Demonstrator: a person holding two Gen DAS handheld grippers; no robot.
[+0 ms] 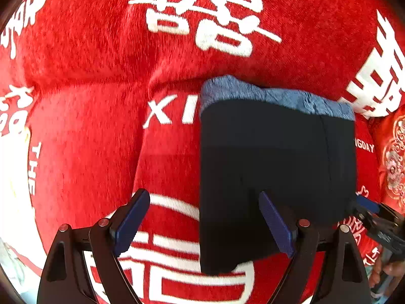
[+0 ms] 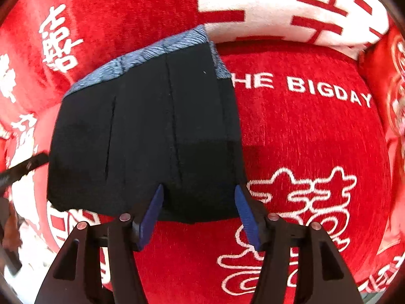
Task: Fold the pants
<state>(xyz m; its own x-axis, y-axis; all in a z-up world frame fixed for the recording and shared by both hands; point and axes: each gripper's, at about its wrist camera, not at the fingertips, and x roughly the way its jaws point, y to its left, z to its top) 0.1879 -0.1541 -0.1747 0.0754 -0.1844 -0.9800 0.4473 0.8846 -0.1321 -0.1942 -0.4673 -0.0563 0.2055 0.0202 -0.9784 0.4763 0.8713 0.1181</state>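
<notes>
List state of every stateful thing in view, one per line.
Dark navy pants with blue fleece lining: folded into a compact rectangle, lying flat, lining showing along the far edge.
Red plush blanket with white lettering: spread out, creased.
Left gripper: open, holding nothing.
Right gripper: open over the pants' near edge.

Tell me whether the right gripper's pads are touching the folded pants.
Cannot tell. In the right wrist view the right gripper stands open astride the near edge of the folded pants, but dark cloth hides whether the pad tips rest on it.
</notes>
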